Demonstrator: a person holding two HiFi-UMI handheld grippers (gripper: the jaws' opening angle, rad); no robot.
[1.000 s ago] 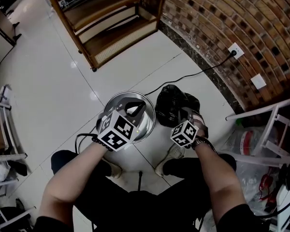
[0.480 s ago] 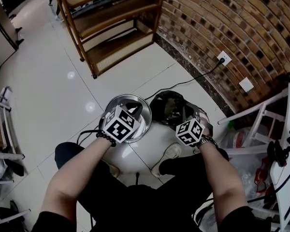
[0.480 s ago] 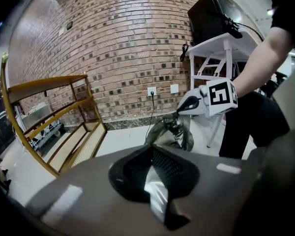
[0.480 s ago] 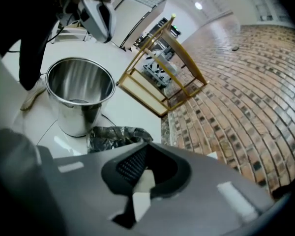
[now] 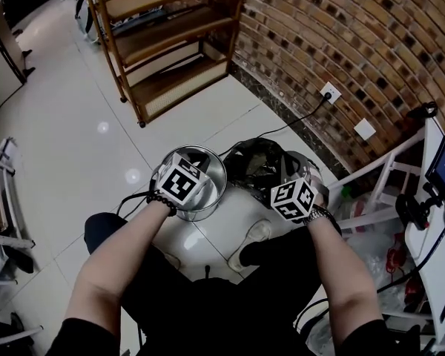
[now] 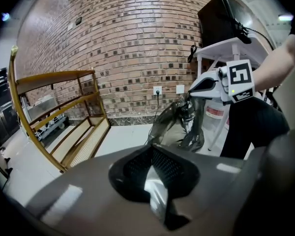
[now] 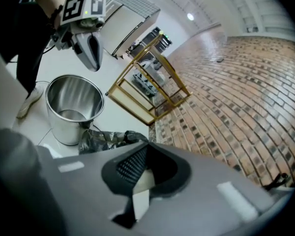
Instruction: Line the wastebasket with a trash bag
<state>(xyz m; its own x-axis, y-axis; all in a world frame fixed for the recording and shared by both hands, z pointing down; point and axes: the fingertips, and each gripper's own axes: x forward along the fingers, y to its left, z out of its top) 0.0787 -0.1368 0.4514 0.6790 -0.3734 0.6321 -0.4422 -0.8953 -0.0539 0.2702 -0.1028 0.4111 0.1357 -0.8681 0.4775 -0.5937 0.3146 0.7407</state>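
A shiny metal wastebasket (image 5: 216, 170) stands on the white tile floor in front of my knees. It shows empty in the right gripper view (image 7: 64, 127). My left gripper (image 5: 195, 175) hovers over its mouth, jaws shut with nothing seen between them (image 6: 151, 156). To the right of the basket, a crumpled black trash bag (image 5: 258, 163) hangs from my right gripper (image 5: 285, 170), which is shut on its top. The left gripper view shows the bag (image 6: 184, 122) dangling below the right gripper (image 6: 191, 93), its lower end near the floor.
A wooden shelf unit (image 5: 163, 43) stands beyond the basket. A brick wall (image 5: 356, 43) runs along the right with a socket (image 5: 329, 93) and a black cable across the floor. A white rack (image 5: 378, 191) with plastic bags stands at the right. My shoe (image 5: 252, 237) is near the basket.
My right gripper has risen with the trash bag, pulling it up from the floor. The left gripper stayed over the basket and rolled slightly.
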